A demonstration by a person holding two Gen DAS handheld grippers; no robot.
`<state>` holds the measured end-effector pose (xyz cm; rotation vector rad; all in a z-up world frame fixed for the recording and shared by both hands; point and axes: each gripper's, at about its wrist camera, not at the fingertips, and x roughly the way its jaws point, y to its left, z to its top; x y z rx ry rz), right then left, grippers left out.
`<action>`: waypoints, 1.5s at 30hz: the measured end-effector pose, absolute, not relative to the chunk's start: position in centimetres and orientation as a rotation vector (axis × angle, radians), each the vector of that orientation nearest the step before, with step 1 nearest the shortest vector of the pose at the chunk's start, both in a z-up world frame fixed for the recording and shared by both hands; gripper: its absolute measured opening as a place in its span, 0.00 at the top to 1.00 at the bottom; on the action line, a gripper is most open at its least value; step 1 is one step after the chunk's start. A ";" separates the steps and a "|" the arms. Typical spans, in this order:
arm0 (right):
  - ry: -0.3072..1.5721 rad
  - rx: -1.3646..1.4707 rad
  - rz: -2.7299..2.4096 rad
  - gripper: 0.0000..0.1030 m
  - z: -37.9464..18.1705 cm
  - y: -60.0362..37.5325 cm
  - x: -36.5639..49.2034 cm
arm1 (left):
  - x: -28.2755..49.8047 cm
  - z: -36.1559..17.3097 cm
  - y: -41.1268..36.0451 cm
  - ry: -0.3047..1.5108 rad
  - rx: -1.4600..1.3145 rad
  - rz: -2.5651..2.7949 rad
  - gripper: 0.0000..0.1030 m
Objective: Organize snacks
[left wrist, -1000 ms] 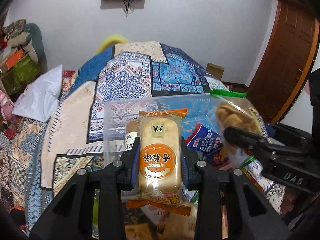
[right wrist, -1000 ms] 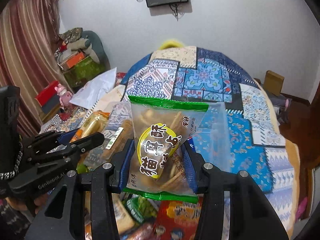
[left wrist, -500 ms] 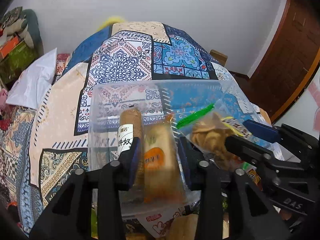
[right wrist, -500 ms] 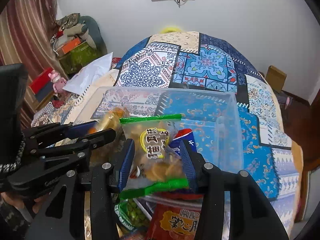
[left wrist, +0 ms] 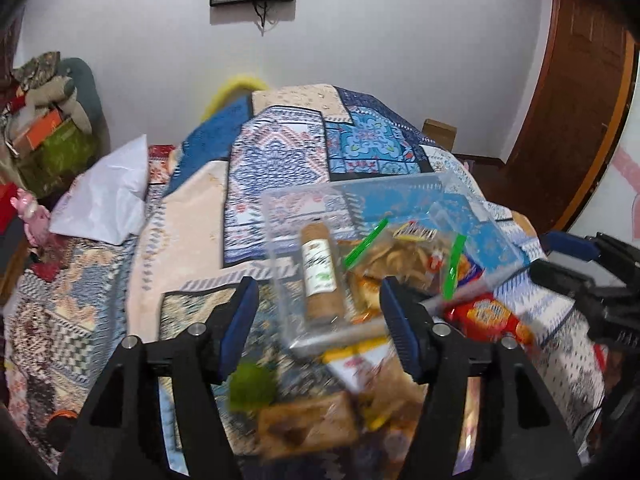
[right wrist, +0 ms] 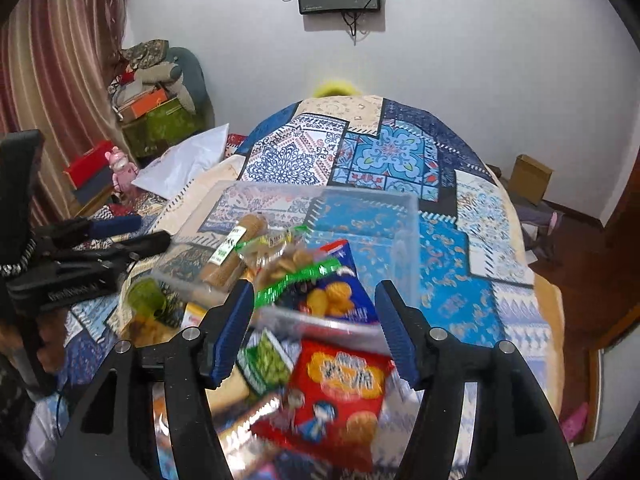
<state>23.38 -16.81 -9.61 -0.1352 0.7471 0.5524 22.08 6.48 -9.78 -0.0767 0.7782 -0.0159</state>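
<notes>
Blue-padded jaws of the left gripper (left wrist: 316,322) are spreading apart with nothing pressed between them, and the right gripper (right wrist: 314,328) is widening the same way, also holding nothing. Just beyond both sets of fingers stands a clear plastic bin (right wrist: 404,216) on a patchwork quilt (right wrist: 452,292). Inside the bin lie a brown roll with a white label (left wrist: 322,270), toward its left side, a green-edged bag of crackers (left wrist: 400,254) beside that roll, and a blue biscuit packet (right wrist: 334,286) at the bin's near right. Loose snacks crowd the quilt in front of the bin, blurred: a red biscuit packet (right wrist: 340,392), a green pea packet (right wrist: 266,358), and a green blob (left wrist: 252,386) near the bin's front left corner.
</notes>
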 end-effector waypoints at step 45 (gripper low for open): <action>0.991 -0.045 0.509 0.36 -19.7 -20.4 23.2 | 20.7 -19.9 11.0 0.963 -0.148 0.042 0.60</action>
